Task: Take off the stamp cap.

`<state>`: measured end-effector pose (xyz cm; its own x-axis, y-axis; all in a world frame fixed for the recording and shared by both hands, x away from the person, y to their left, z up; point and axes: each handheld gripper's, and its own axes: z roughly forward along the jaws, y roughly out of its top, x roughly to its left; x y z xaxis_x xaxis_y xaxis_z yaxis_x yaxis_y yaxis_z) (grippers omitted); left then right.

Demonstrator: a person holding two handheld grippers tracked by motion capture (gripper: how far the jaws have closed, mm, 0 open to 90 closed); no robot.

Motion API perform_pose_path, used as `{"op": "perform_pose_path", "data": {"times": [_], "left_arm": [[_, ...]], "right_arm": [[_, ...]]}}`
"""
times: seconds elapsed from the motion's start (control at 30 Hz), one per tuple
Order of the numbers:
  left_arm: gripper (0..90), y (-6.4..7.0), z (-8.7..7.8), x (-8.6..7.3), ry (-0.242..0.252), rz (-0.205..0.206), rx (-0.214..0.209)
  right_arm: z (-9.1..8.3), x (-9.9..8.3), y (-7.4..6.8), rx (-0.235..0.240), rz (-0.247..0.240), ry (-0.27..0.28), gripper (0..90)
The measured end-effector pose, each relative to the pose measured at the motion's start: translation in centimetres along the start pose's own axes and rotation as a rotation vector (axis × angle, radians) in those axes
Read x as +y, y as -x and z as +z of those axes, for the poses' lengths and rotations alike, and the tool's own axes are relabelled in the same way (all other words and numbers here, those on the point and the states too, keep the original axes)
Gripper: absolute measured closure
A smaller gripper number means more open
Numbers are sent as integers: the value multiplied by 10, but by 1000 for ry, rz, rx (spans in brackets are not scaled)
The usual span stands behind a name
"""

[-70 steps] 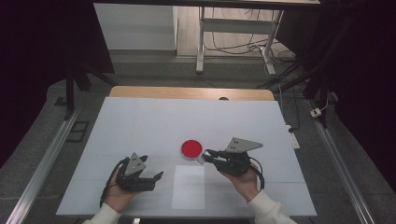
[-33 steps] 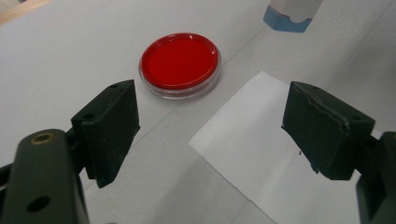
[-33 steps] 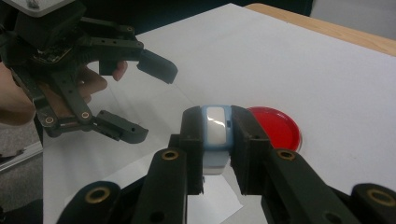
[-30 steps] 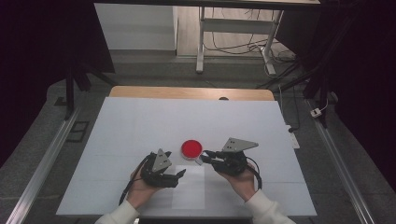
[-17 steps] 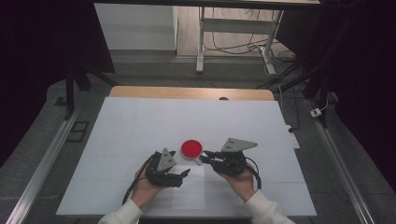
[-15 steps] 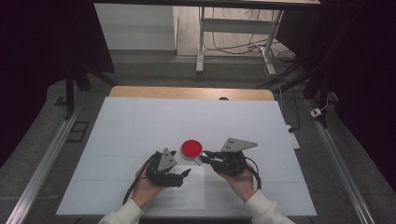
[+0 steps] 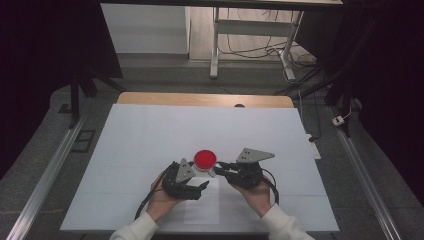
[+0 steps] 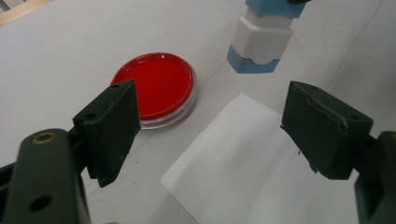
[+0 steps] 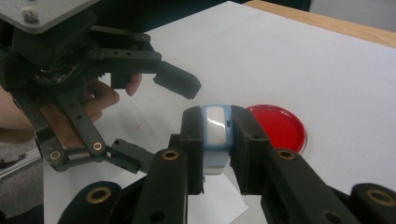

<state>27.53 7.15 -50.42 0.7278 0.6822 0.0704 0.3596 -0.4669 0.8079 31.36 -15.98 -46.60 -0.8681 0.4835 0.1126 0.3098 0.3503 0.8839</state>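
Note:
A red petri dish (image 7: 205, 158) with a clear rim lies mid-table; in the left gripper view this dish (image 8: 156, 87) sits just past the left jaw. My right gripper (image 7: 216, 170) is shut on a small blue-and-white device (image 9: 215, 129), held above the table just right of the dish (image 9: 280, 127). My left gripper (image 8: 217, 126) stands open over the corner of a white paper sheet (image 8: 247, 163), with nothing between its jaws. The device (image 8: 264, 39) hangs ahead of it. In the right gripper view the left gripper (image 9: 154, 119) faces mine, jaws spread.
The white-covered table (image 7: 150, 135) has a wooden far edge (image 7: 200, 99). The paper sheet (image 7: 202, 205) lies near the front edge between the person's hands. Metal rails (image 7: 50, 170) run along both sides, and a desk frame with cables (image 7: 250, 45) stands beyond.
My left gripper has moved right and forward from the front left of the table until it sits beside the dish, facing the right gripper. The right gripper has stayed put with the device.

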Motion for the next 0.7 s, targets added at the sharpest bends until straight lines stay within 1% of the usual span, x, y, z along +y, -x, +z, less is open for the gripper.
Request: {"op": "perform_pose_path", "data": {"times": [0.2, 0.4, 0.7], "left_arm": [[195, 3, 5, 3, -2, 10, -8], [204, 5, 9, 6, 1, 11, -12], [227, 7, 16, 9, 4, 12, -9]], "right_arm": [[-1, 0, 1, -3, 11, 5, 753], [0, -2, 1, -4, 20, 12, 753], [1, -4, 2, 1, 54, 33, 753]]}}
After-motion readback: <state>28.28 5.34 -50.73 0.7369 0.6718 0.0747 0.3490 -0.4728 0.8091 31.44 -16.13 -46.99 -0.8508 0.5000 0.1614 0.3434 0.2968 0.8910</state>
